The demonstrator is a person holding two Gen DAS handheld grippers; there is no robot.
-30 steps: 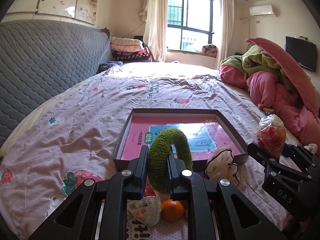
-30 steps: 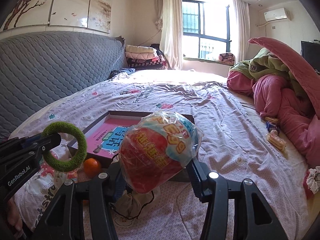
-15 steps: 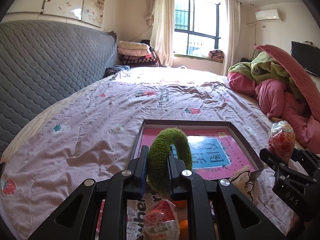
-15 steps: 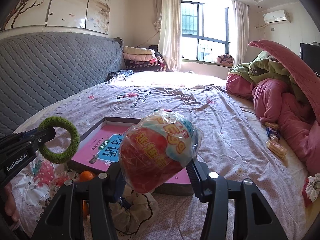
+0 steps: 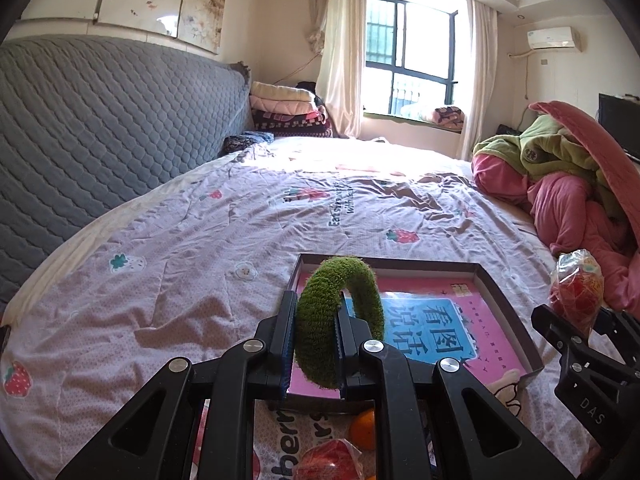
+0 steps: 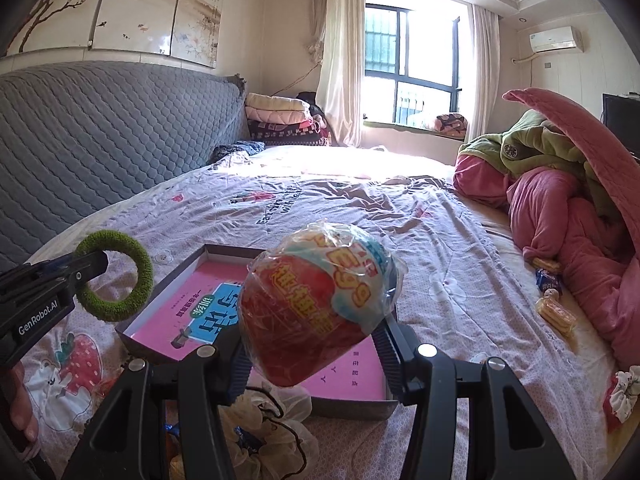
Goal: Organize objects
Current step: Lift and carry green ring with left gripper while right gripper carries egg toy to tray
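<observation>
Right wrist view: right gripper (image 6: 316, 344) clamps the crinkly wrapped snack ball (image 6: 320, 304) above the tray (image 6: 344, 408), left gripper (image 5: 312, 344) pinches the green ring (image 5: 340, 320); slick film could slip.

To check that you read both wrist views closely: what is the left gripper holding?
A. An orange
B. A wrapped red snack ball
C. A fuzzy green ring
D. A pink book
C: the left gripper is shut on the fuzzy green ring, while the wrapped red snack ball sits in the right gripper.
</observation>
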